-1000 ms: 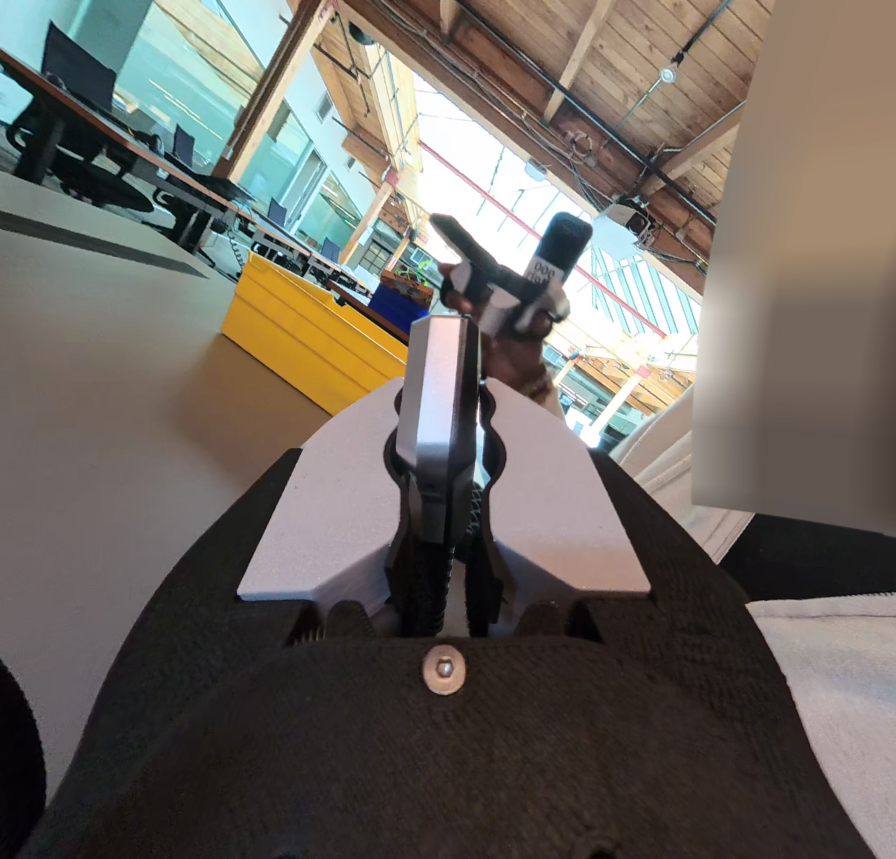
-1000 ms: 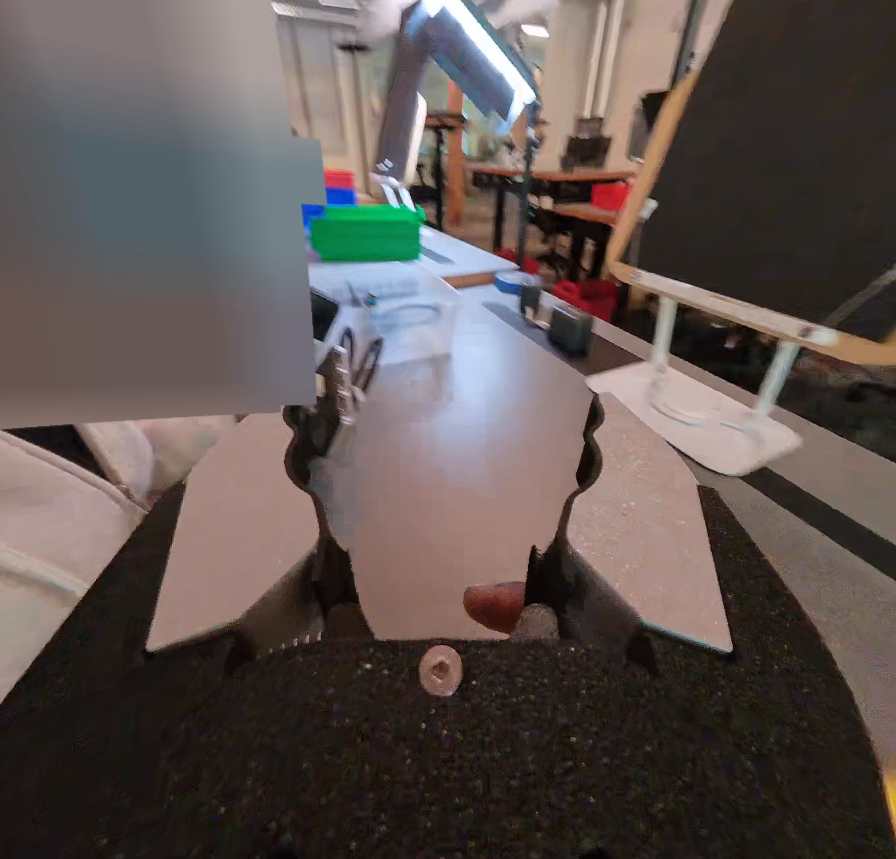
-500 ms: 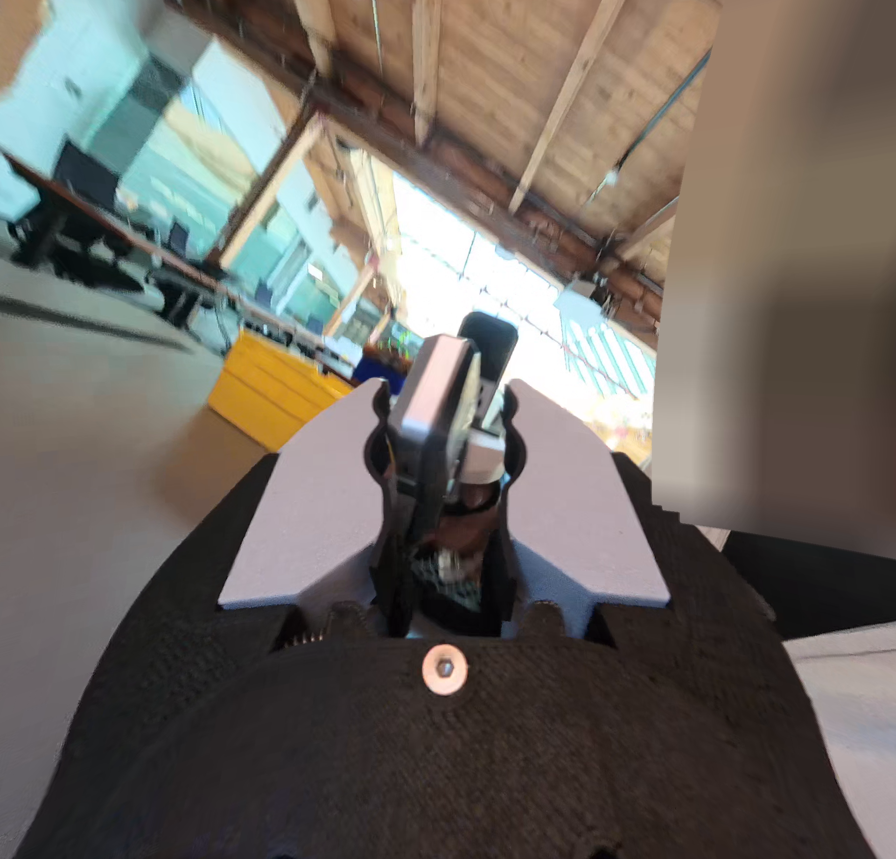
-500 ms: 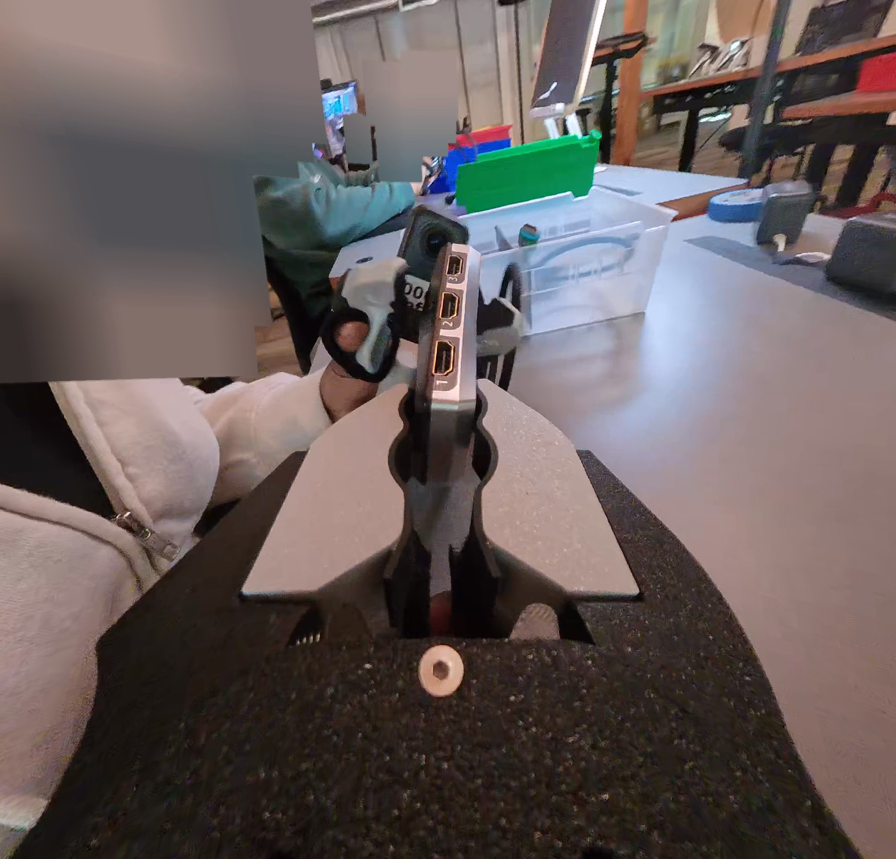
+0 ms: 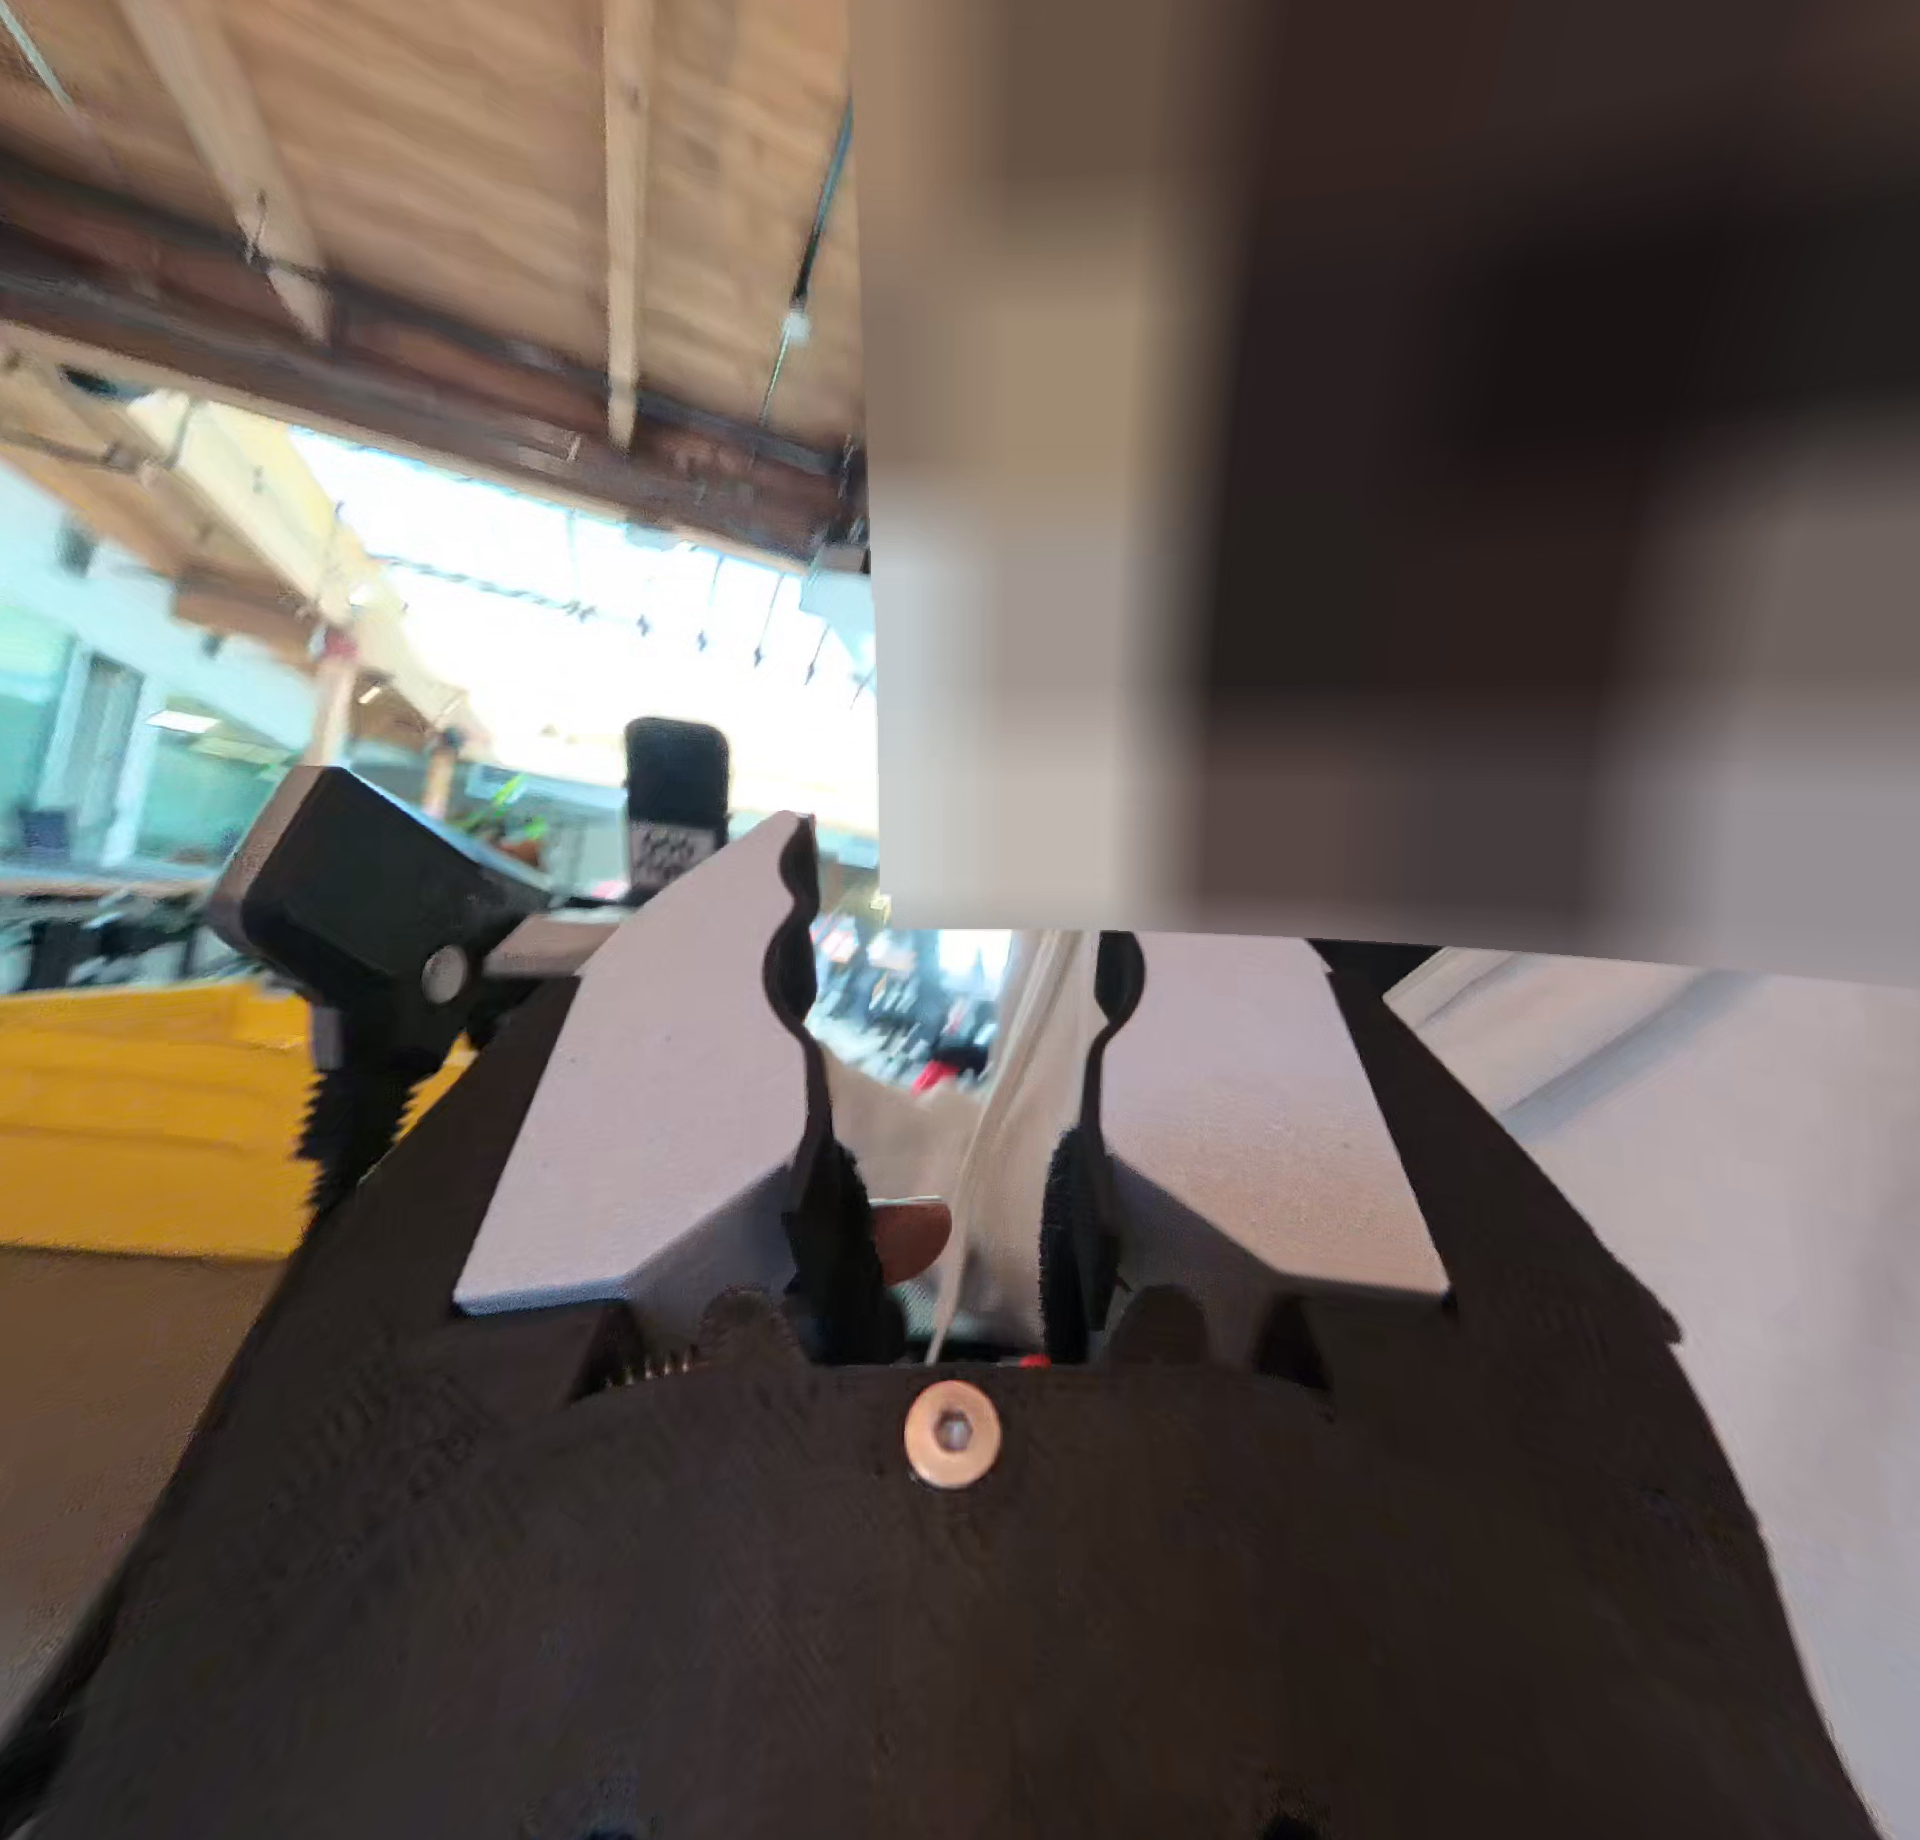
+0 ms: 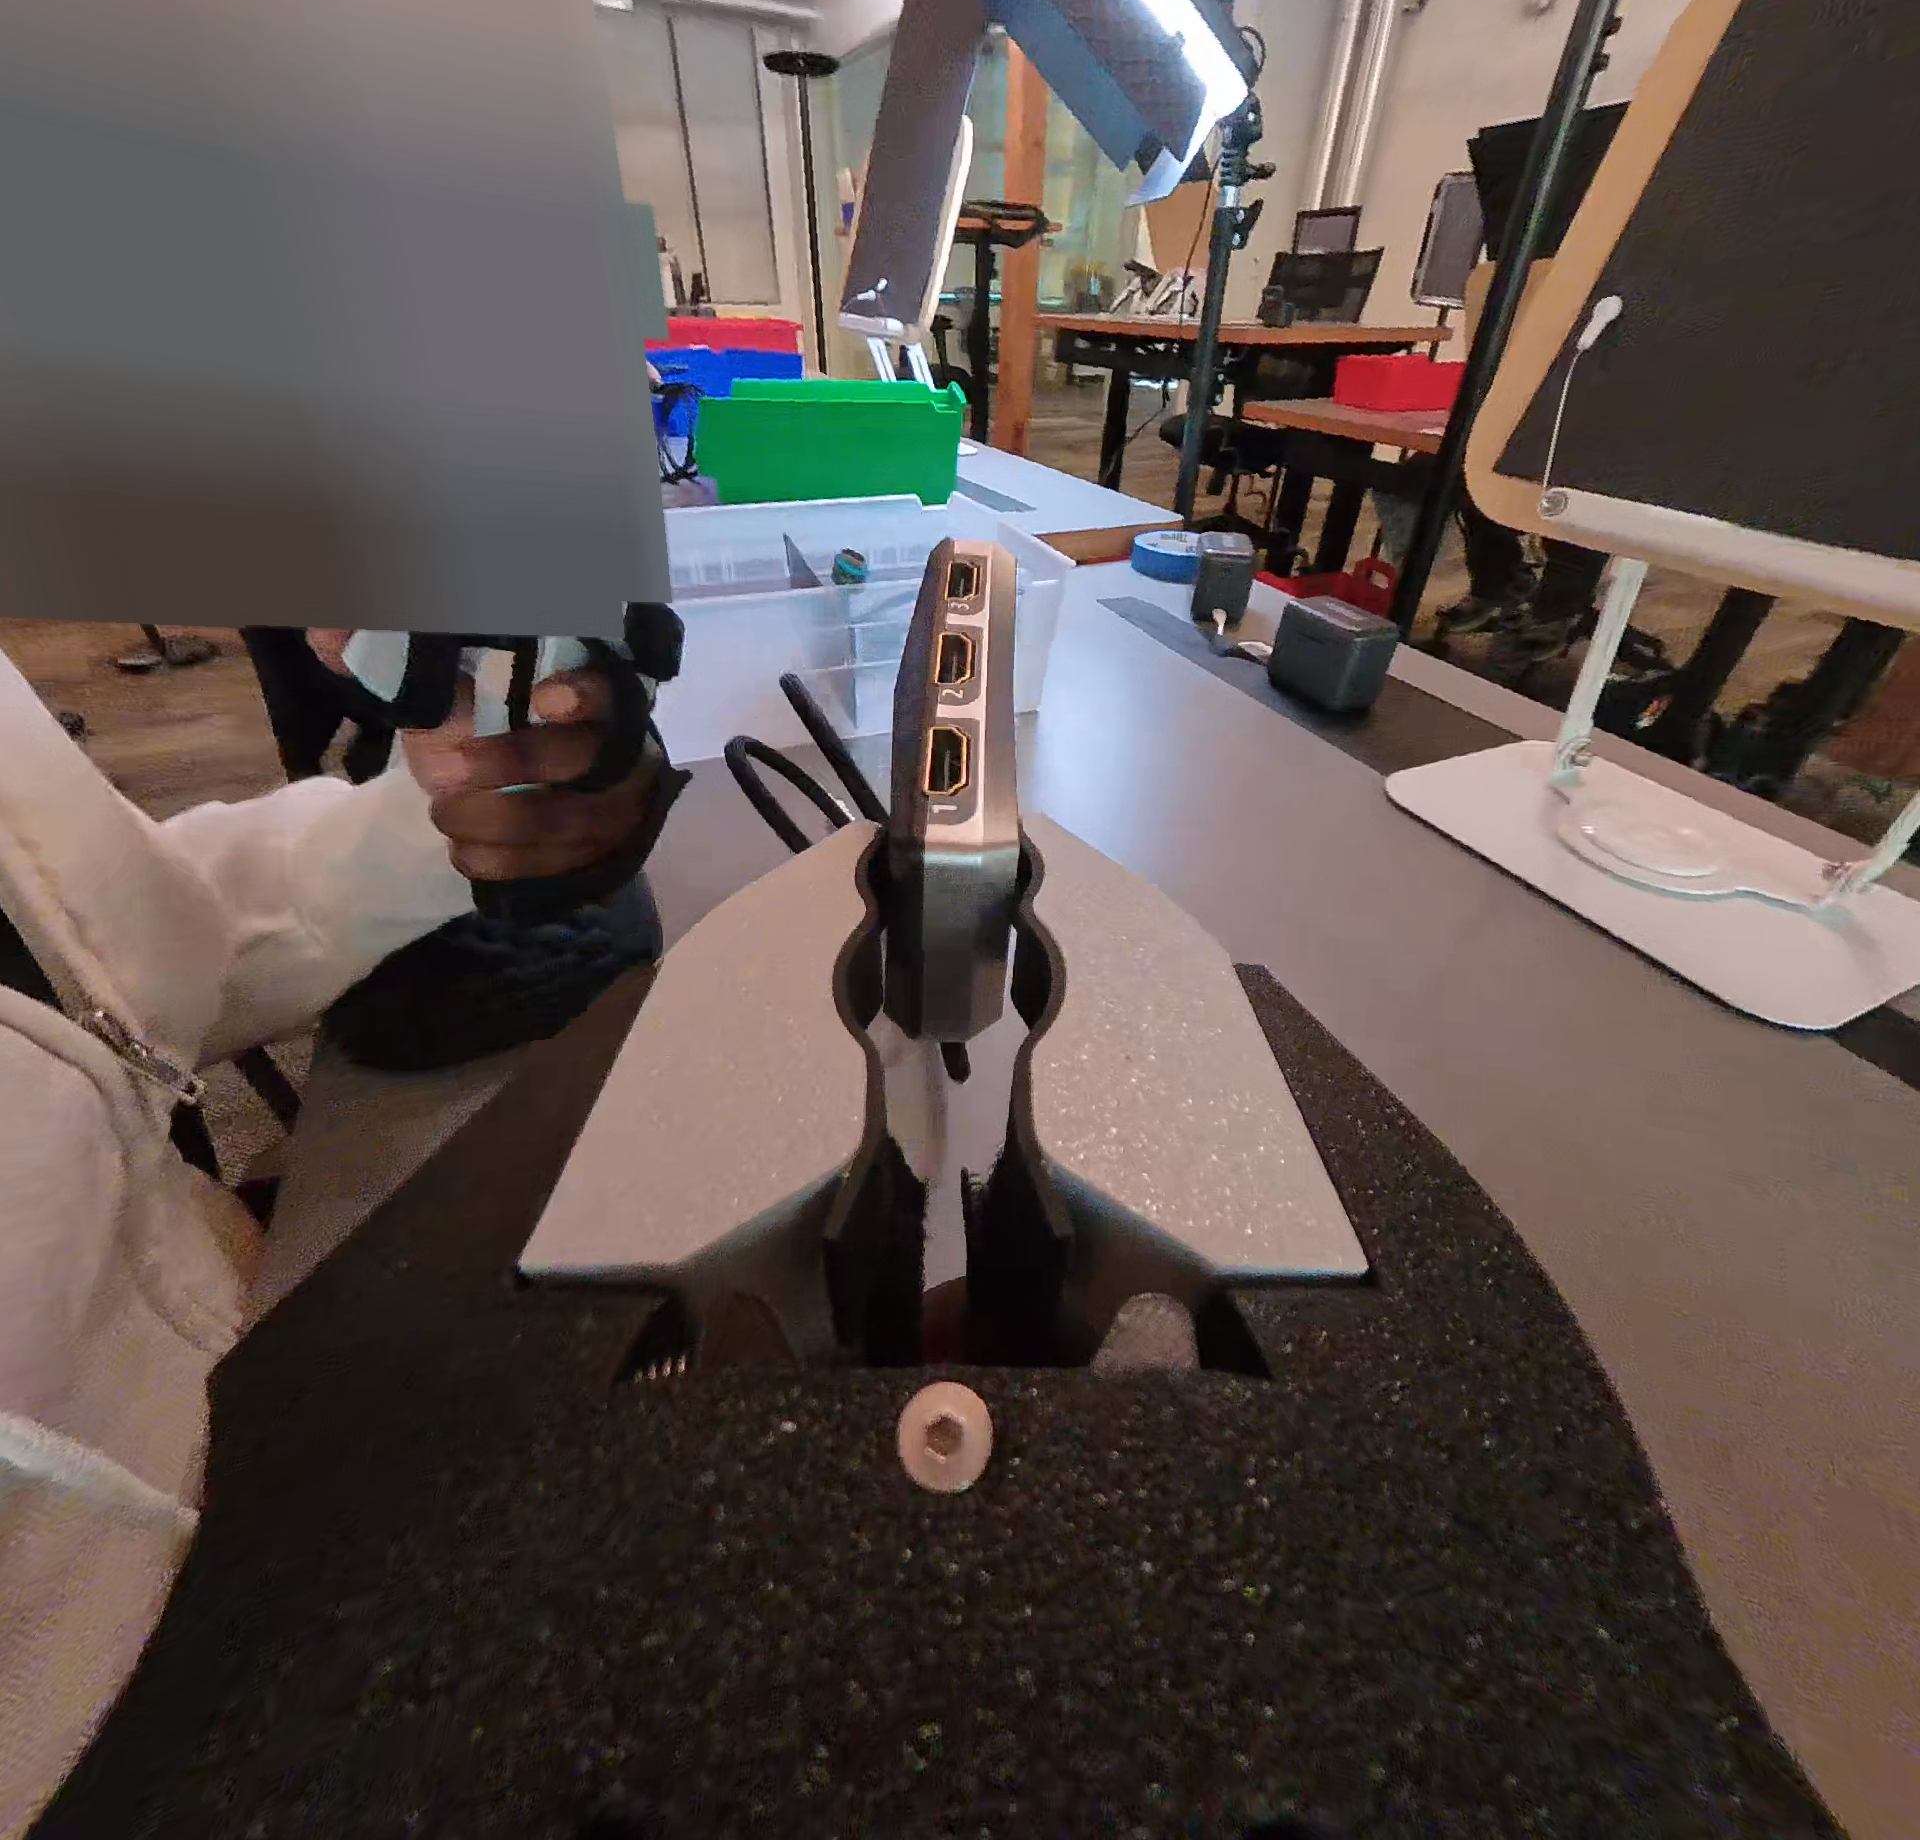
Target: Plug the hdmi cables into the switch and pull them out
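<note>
grey tabletop (image 6: 1403,959) fills the right wrist view, running wide and bare from the gripper out to a white stand base (image 6: 1683,886) near its right edge, with plenty of open surface between them. at the far side sits one clear plastic bin (image 6: 831,595), one green bin (image 6: 831,440) behind it, one roll of blue tape (image 6: 1164,554), and two small dark boxes (image 6: 1335,647) along a dark strip.

now the right gripper (image 6: 951,917): its two grey fingers are clamped on the switch (image 6: 951,751), which stands upright on its edge, lifted above the table, with three ports in a row facing the camera, all three unplugged. black hdmi cables (image 6: 790,751) loop on the table just behind and left of it; how many there are i cannot tell.

over on the left of that view, a hand (image 6: 530,772) in a white sleeve grips the other tool's handle, well clear of the switch.

only the left wrist view shows this: the left gripper (image 5: 951,959) has its fingers spread apart with nothing between them, pointing up toward a wooden beam ceiling (image 5: 416,128). a yellow bin (image 5: 135,1115) sits low on the left, and the dark back of the switch (image 5: 364,907) shows off to the left, away from these fingers.
</note>
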{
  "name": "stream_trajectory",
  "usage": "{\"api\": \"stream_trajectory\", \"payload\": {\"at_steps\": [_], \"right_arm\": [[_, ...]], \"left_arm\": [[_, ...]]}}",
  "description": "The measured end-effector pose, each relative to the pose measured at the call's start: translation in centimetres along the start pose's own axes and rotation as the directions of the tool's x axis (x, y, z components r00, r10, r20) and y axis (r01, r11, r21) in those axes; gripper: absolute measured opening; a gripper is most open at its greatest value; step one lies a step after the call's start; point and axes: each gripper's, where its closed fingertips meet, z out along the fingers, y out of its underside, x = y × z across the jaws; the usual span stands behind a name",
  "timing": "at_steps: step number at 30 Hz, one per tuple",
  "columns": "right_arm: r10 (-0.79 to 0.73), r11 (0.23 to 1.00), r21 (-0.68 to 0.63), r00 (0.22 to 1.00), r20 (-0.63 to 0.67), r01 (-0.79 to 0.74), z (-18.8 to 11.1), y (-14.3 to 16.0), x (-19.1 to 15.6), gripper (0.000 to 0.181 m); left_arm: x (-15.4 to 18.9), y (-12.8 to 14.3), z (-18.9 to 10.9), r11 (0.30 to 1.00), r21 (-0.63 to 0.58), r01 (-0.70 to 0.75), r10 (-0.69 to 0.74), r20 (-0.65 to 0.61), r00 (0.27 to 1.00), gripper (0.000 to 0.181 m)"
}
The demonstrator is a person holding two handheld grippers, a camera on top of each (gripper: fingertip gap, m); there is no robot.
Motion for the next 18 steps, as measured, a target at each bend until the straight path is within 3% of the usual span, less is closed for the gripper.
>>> {"api": "stream_trajectory", "payload": {"at_steps": [2,4,6,7,8,10,13,16,17,18], "right_arm": [[-0.022,1.0,0.005,1.0,0.001,0.022,-1.0,-0.4,0.1,0.02],[-0.033,0.999,0.014,0.999,-0.009,0.033,-2.1,-0.9,0.5,0.02],[-0.057,0.998,-0.001,0.998,0.003,0.057,-2.9,-1.1,0.6,0.02],[-0.075,0.997,-0.01,0.997,0.011,0.075,-3.3,-1.2,0.6,0.02],[-0.085,0.996,-0.02,0.996,0.019,0.085,-3.6,-1.1,0.5,0.02],[-0.096,0.994,-0.04,0.995,0.036,0.097,-4.0,-0.9,0.4,0.02],[-0.1,0.994,-0.046,0.994,0.049,0.103,-3.9,-0.9,0.2,0.02],[-0.096,0.994,-0.038,0.993,0.068,0.098,-3.8,-1.0,-0.2,0.02],[-0.092,0.995,-0.037,0.993,0.076,0.095,-3.7,-1.0,-0.4,0.02],[-0.091,0.995,-0.038,0.992,0.087,0.095,-3.6,-1.0,-0.6,0.02]], "left_arm": [[-0.9,0.9,0.1,0.989,-0.111,-0.096,0.109,0.12,0.987,0.056],[-2.6,0.1,-1.1,0.957,-0.184,-0.226,0.273,0.298,0.915,0.06],[-4.1,-0.4,-2.9,0.857,-0.372,-0.358,0.499,0.421,0.757,0.064],[-5.1,0.5,-4.2,0.752,-0.549,-0.364,0.622,0.41,0.667,0.071],[-6.3,1.8,-5.8,0.612,-0.727,-0.31,0.722,0.354,0.595,0.077],[-7.8,4.6,-8.1,0.351,-0.916,-0.194,0.802,0.187,0.568,0.085],[-9.0,8.4,-8.6,0.105,-0.97,-0.218,0.796,-0.049,0.603,0.08],[-11.4,10.8,-10.0,-0.179,-0.95,-0.257,0.78,-0.296,0.552,0.072],[-12.0,11.5,-9.8,-0.218,-0.933,-0.287,0.769,-0.345,0.538,0.064],[-12.4,12.0,-9.4,-0.221,-0.926,-0.307,0.764,-0.36,0.536,0.042]]}}
